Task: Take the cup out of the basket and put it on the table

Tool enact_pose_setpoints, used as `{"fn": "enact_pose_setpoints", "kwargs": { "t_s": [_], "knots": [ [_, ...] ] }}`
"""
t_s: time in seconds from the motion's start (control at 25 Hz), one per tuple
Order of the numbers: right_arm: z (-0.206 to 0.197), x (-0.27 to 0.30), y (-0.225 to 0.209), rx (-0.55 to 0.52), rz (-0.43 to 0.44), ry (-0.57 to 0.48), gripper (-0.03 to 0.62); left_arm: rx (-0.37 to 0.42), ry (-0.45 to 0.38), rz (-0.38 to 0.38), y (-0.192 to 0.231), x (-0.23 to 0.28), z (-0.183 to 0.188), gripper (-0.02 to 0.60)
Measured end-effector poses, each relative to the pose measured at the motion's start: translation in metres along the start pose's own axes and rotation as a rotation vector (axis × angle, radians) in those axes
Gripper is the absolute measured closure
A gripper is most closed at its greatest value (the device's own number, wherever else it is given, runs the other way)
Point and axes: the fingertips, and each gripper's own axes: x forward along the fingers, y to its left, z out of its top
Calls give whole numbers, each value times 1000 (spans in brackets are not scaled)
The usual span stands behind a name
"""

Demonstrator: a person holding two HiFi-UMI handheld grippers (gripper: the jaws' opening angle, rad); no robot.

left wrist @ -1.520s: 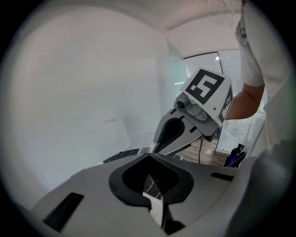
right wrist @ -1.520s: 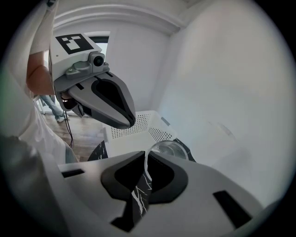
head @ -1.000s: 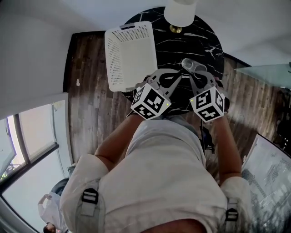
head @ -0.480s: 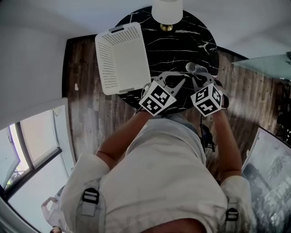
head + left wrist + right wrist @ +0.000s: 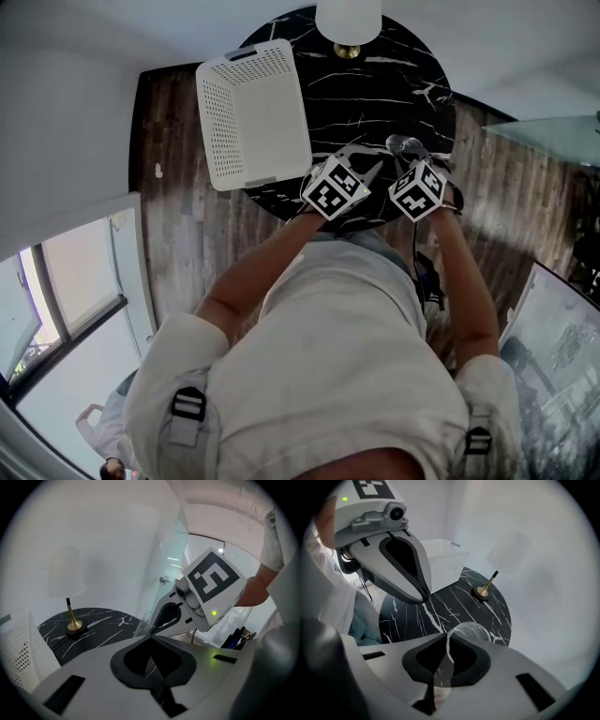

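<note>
A clear glass cup (image 5: pixel 402 144) is over the right part of the round black marble table (image 5: pixel 375 84), outside the white basket (image 5: pixel 251 112). My right gripper (image 5: pixel 405 156) is shut on the cup's rim. In the right gripper view the glass wall of the cup (image 5: pixel 472 631) runs between the nearly closed jaws of the right gripper (image 5: pixel 447 638). My left gripper (image 5: pixel 374 169) is close beside it on the left, shut with nothing in it. Its tips (image 5: pixel 151 637) meet, and the cup (image 5: pixel 143 622) shows just beyond them. I cannot tell whether the cup touches the table.
A lamp with a brass base (image 5: pixel 347 50) and white shade stands at the table's far edge; the base also shows in the right gripper view (image 5: pixel 483 592). The perforated basket lies at the table's left edge, overhanging the wood floor (image 5: pixel 178 225). A glass panel (image 5: pixel 553 141) is at the right.
Both grippers have moved away from the camera, down toward the table, and closer together. The cup has stayed in the right gripper throughout.
</note>
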Motion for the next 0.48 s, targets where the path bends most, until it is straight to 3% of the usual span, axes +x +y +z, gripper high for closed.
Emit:
{"fn": "enact_pose_setpoints", "kwargs": {
  "t_s": [0.48],
  "knots": [
    [-24, 54, 11, -45, 53, 83, 568, -114, 96, -24, 15, 31, -41, 577]
  ]
}}
